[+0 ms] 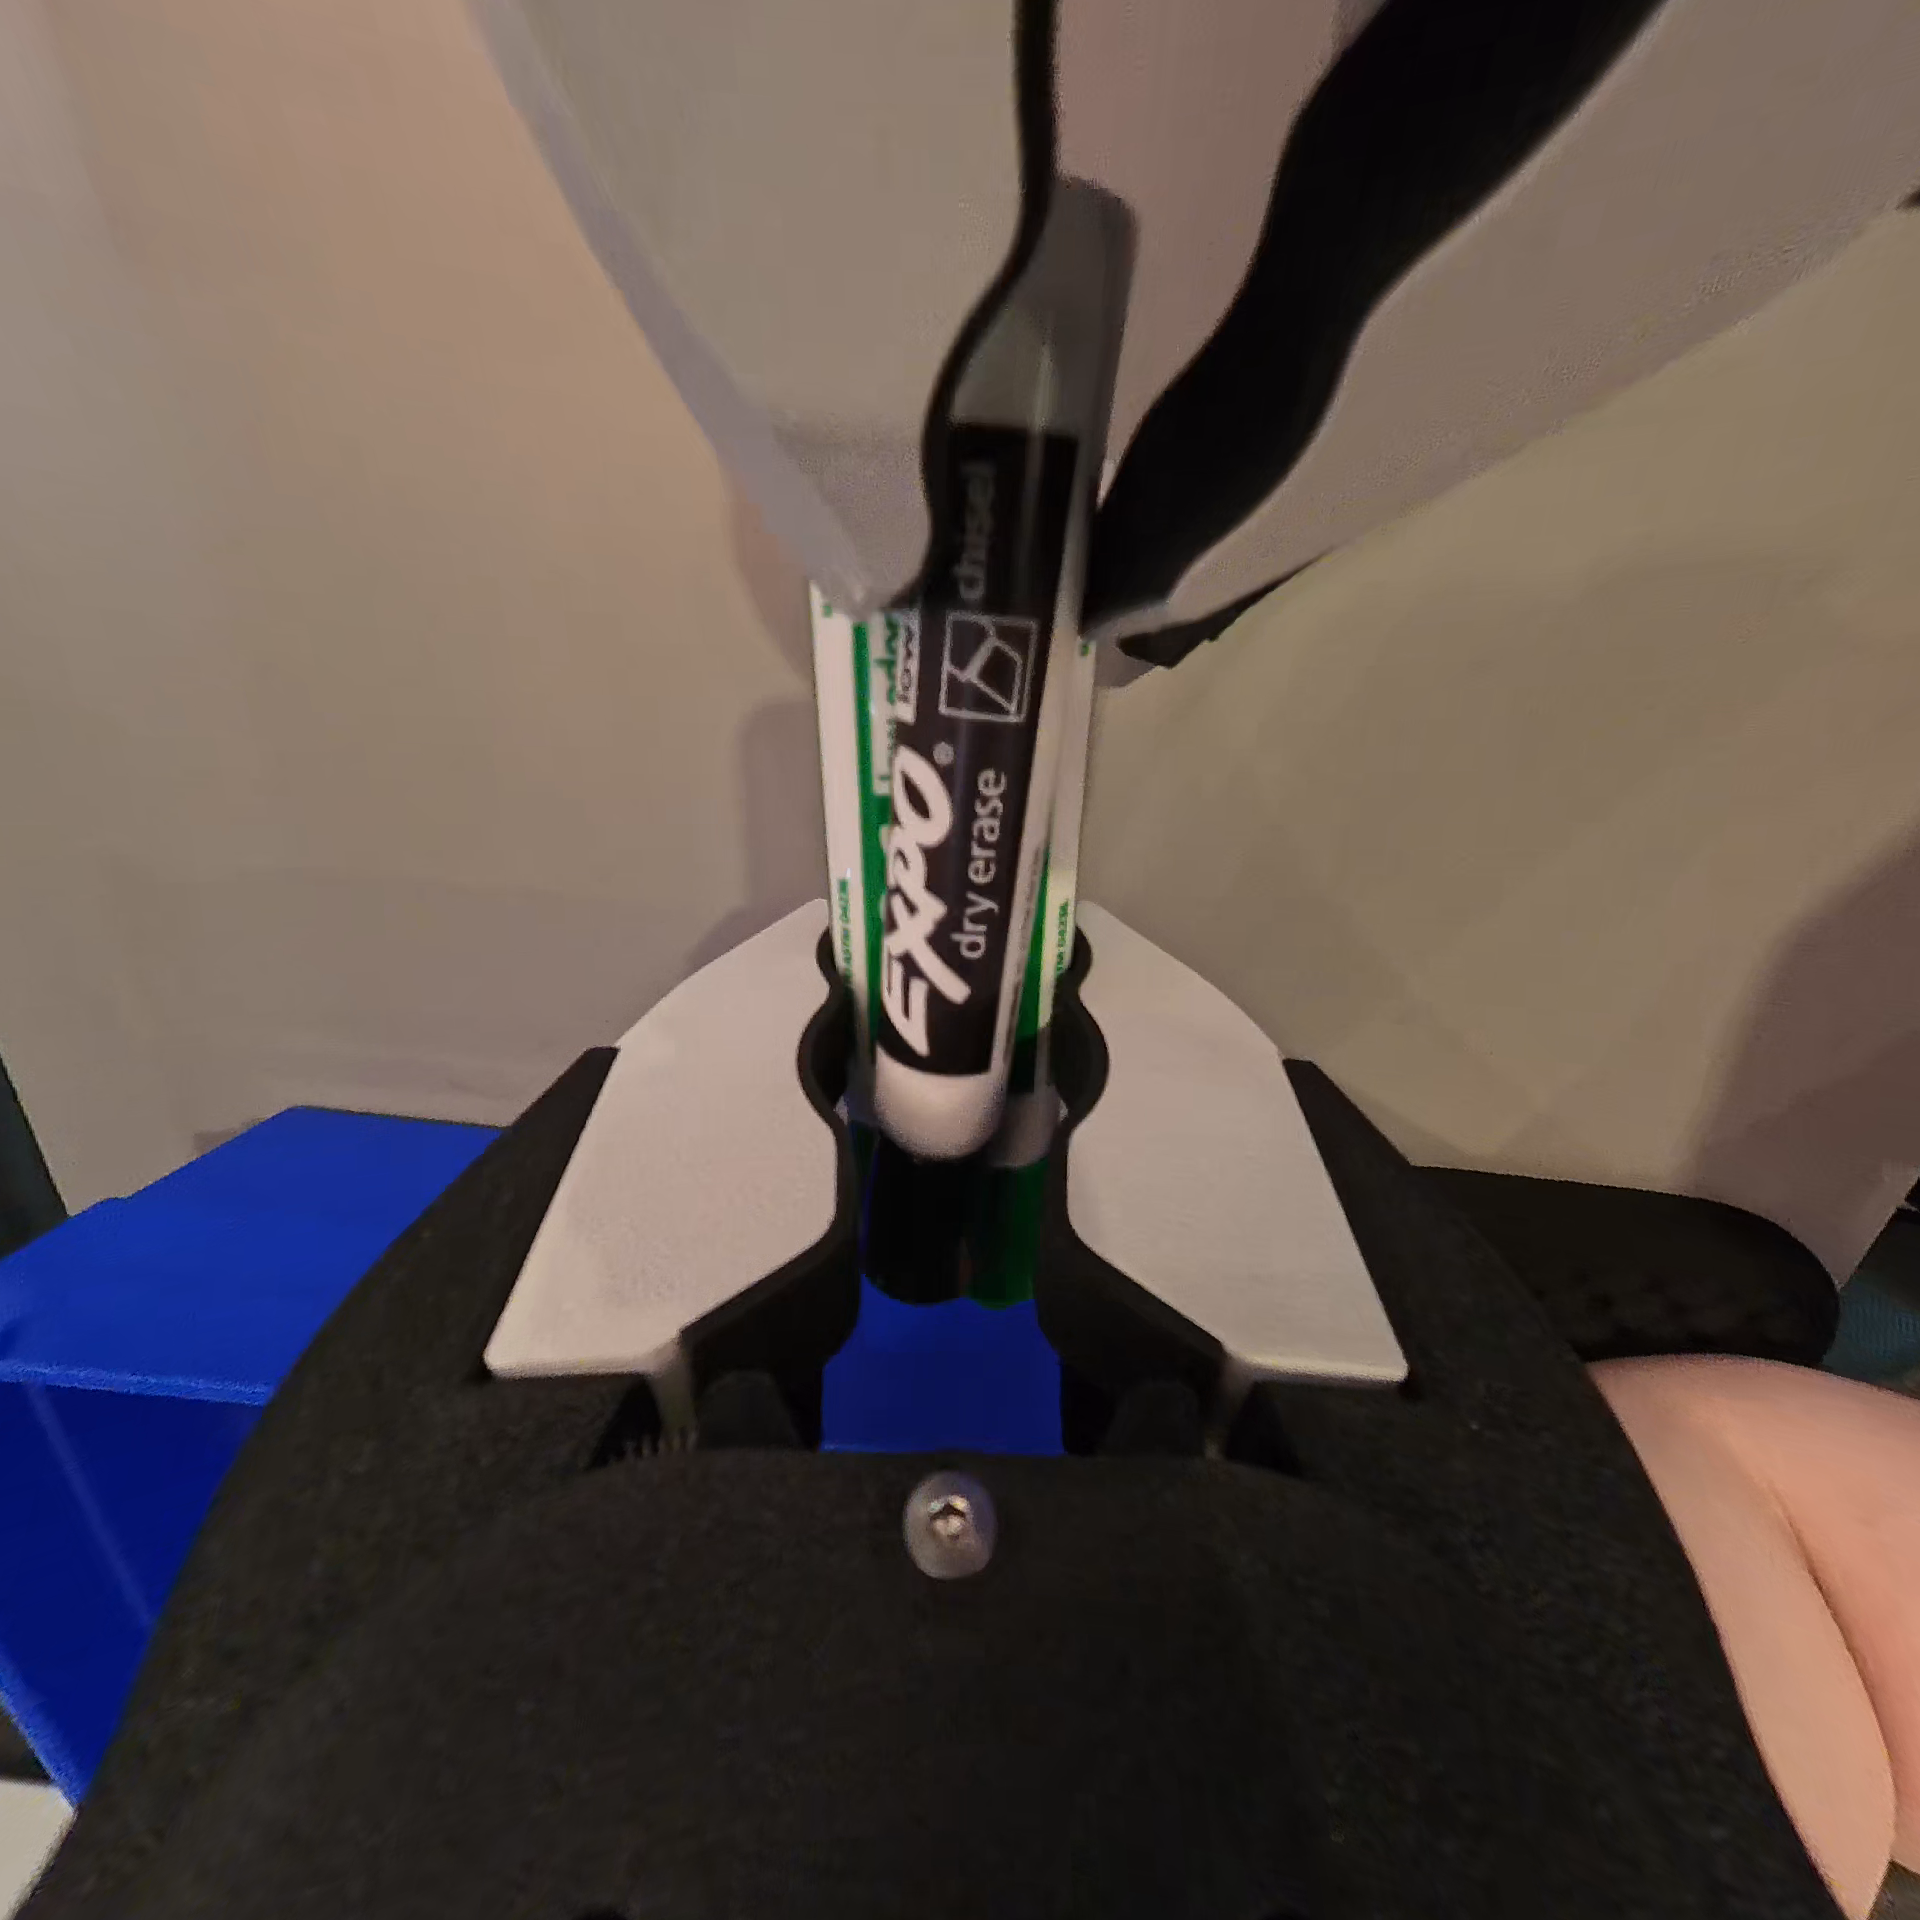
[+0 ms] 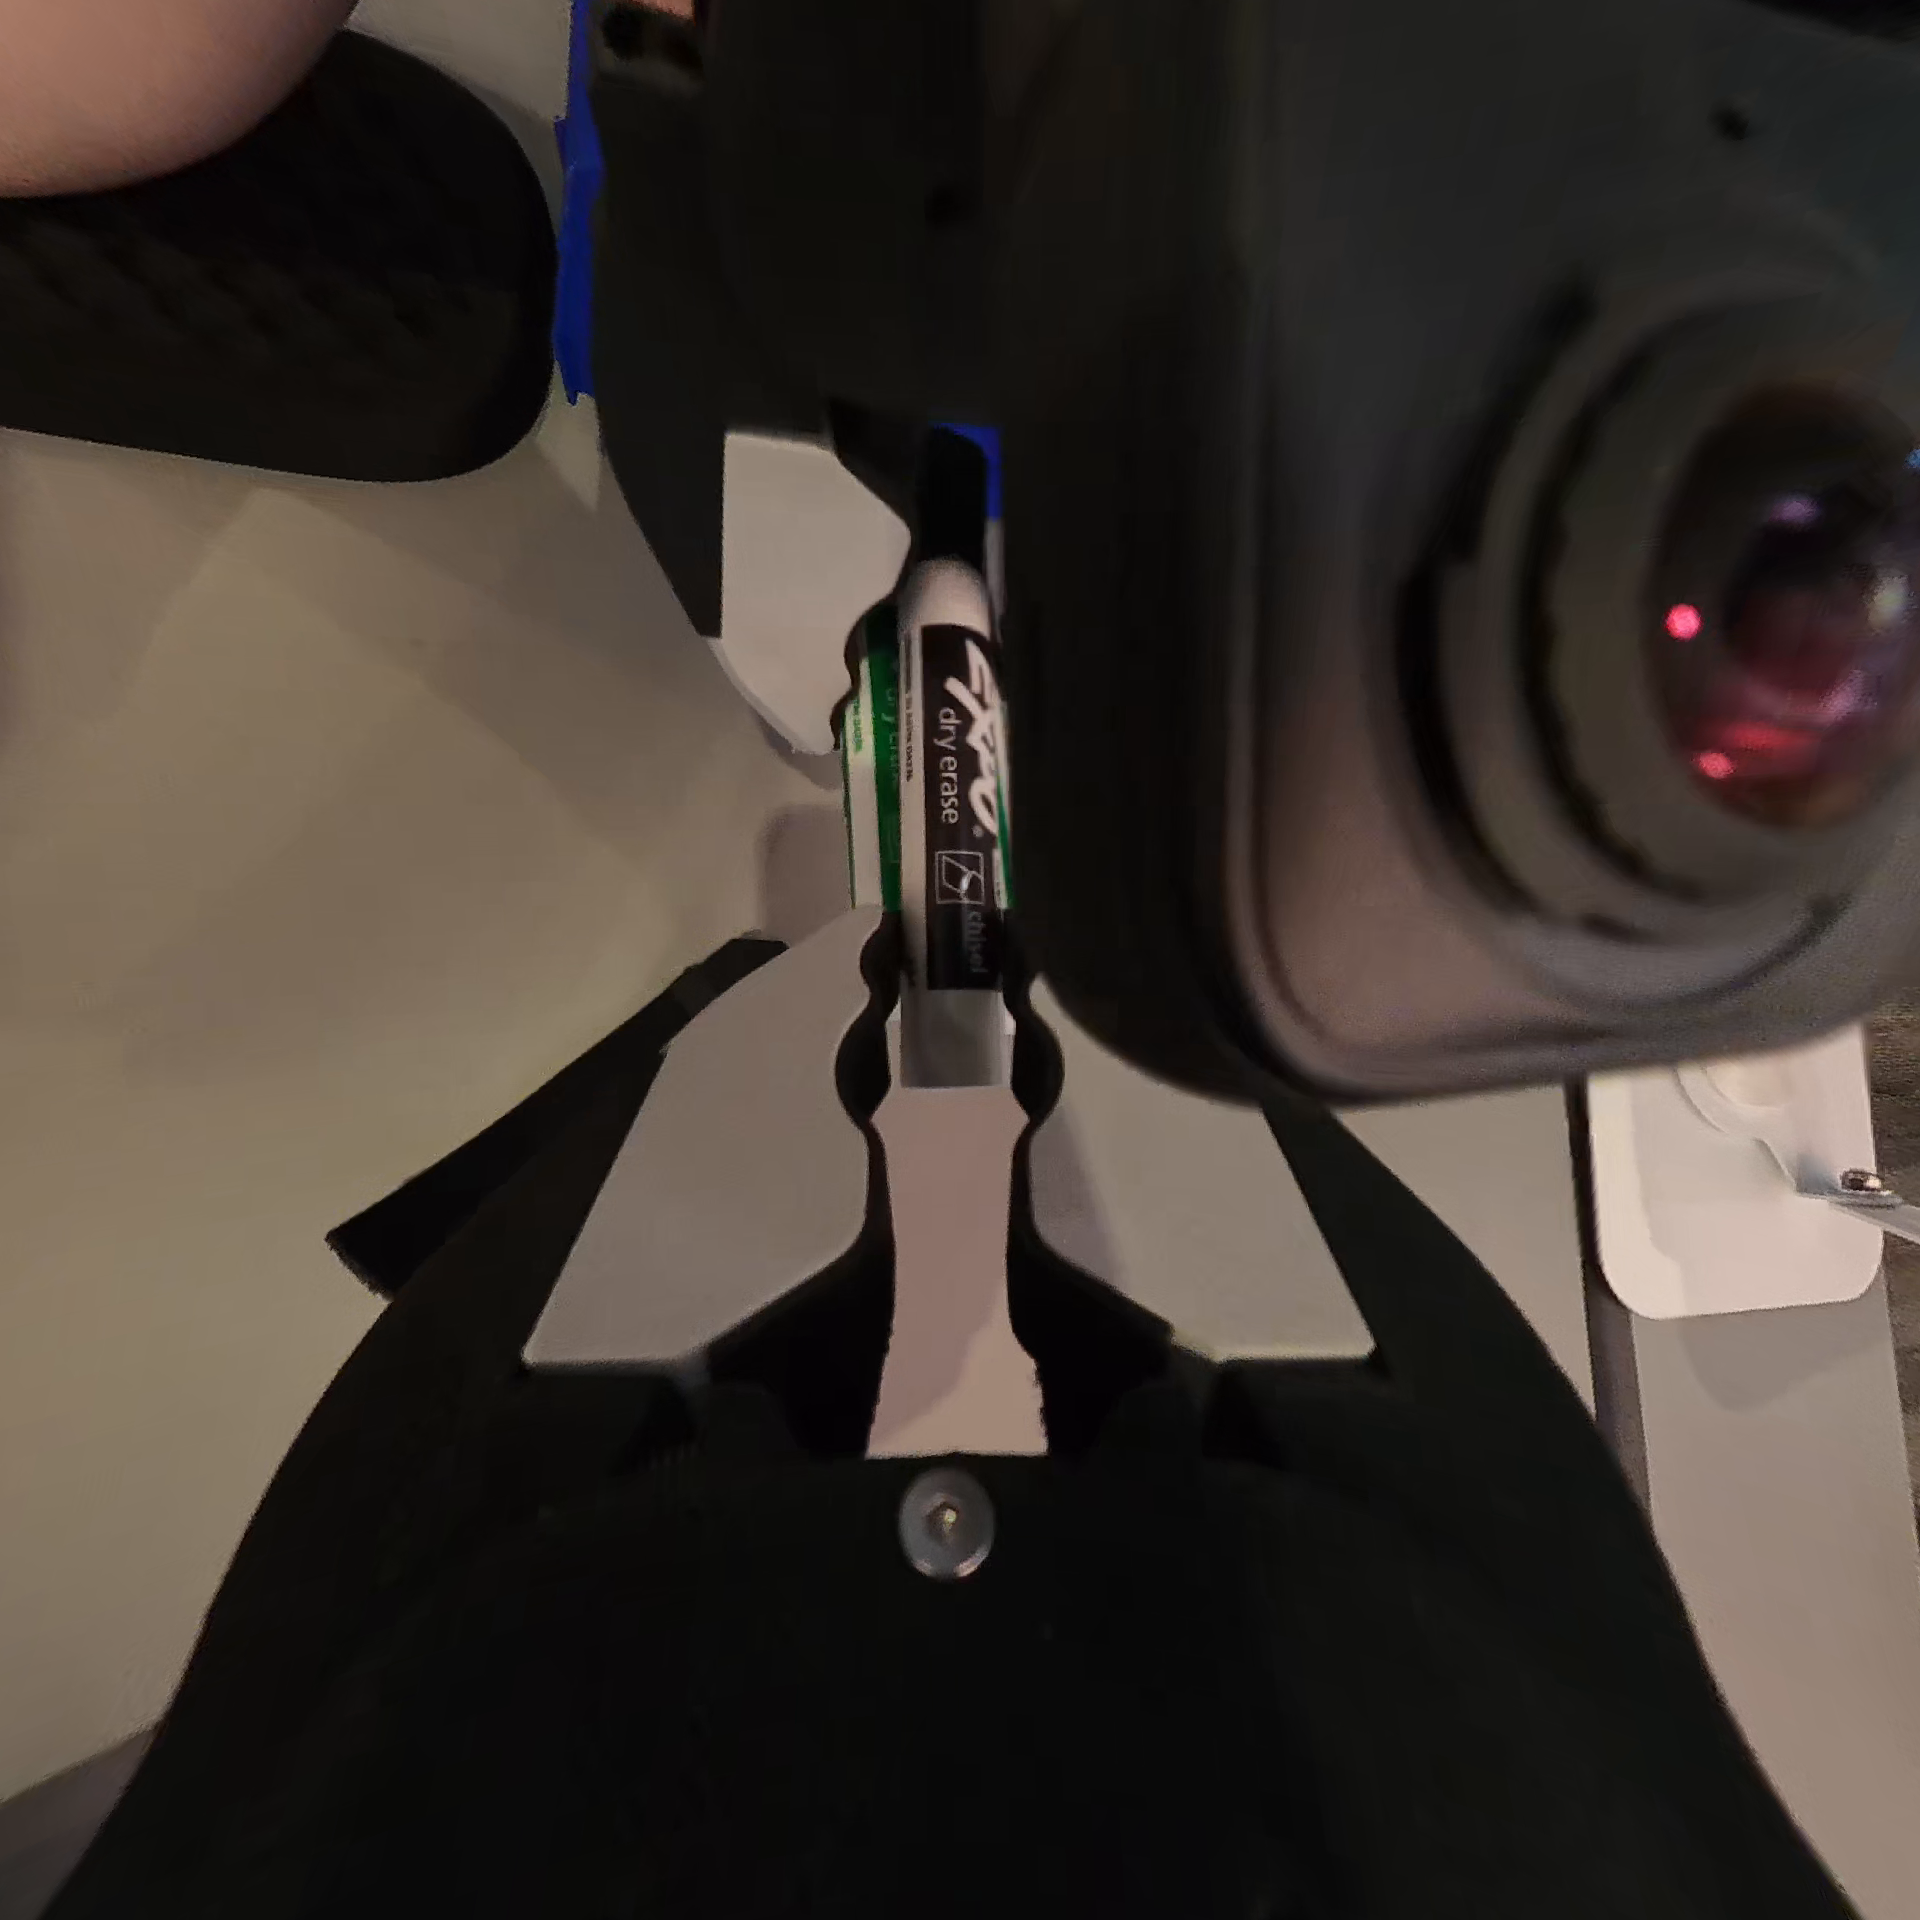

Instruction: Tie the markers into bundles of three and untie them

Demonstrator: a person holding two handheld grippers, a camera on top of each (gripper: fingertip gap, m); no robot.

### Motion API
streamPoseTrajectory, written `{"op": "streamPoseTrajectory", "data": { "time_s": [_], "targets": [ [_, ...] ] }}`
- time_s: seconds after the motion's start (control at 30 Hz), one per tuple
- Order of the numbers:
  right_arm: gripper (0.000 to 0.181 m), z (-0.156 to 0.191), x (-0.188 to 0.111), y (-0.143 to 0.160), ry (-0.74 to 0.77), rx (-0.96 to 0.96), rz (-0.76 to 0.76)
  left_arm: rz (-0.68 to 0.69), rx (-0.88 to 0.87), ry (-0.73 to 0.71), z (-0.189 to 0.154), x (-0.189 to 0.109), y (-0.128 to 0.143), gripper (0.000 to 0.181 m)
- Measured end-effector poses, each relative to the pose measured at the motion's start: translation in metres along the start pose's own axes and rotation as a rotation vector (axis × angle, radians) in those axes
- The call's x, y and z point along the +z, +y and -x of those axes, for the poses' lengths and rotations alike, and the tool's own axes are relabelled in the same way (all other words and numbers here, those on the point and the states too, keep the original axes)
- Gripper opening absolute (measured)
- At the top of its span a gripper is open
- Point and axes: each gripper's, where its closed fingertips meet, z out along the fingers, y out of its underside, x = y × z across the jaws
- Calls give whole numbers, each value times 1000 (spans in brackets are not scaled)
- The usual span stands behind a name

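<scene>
Both my views are dim and warm-toned, the light soft and even with no hard glare. In the left wrist view the markers [image 1: 956,831] between my fingers [image 1: 717,1049] are fairly sharp near the middle, but their far ends smear into motion blur where my other fingers [image 1: 1247,416] cross them. A faint grey shadow lies on the table [image 1: 312,623] beside the markers. Straight edges bow outward towards the borders, wide-angle style. In the right wrist view my black body is nearly featureless in the gloom. The camera lens [image 2: 1787,644] close by is soft, out of focus, carrying small red and violet reflections.
</scene>
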Motion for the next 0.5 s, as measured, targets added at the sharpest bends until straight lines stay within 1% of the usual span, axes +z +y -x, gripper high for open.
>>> {"op": "streamPoseTrajectory", "data": {
  "time_s": [0.17,0.27,0.33,0.5],
  "targets": [
    [21,-2,1,-6,22,-18,-43,-10,-3,-9,1,-3,0,37],
    [29,-3,-3,-12,16,-5,-90,-36,-12,-11,3,-7,-1,37],
    [35,-8,-9,-13,33,9,-106,-51,-17,-10,4,-10,-1,37],
    [37,-18,-33,-18,62,35,-198,-71,-31,-7,6,-14,4,37]
  ]
}}
